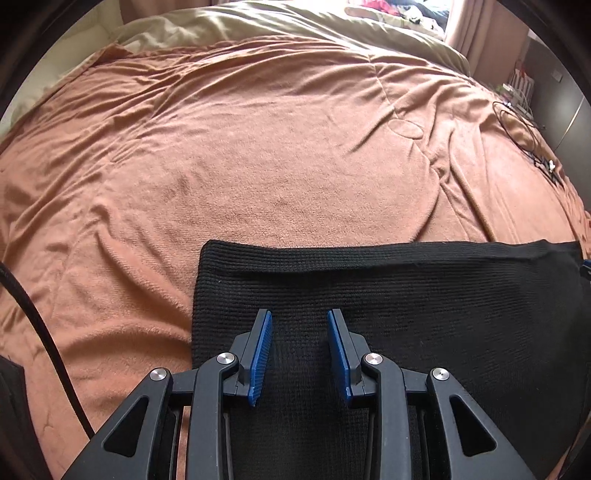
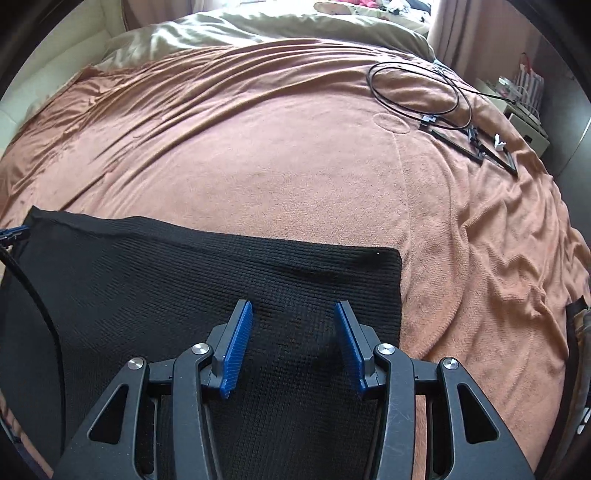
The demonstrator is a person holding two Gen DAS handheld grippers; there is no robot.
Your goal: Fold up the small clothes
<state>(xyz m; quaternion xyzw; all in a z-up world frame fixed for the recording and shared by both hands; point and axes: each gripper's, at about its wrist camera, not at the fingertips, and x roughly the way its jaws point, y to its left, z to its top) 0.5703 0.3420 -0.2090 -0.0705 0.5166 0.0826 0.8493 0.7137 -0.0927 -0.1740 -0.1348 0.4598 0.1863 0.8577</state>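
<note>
Left wrist view shows the left gripper spread and empty over the left part of the black knit garment, which lies flat on the orange blanket. Right gripper is also spread. Risk: the pads may pinch blanket together with knit, or catch only one layer.

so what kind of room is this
Most likely a bedroom: the black knit garment lies on a wide bed under a rumpled orange-brown blanket, with a beige duvet bunched at the far end and curtains by a bright window.
</note>
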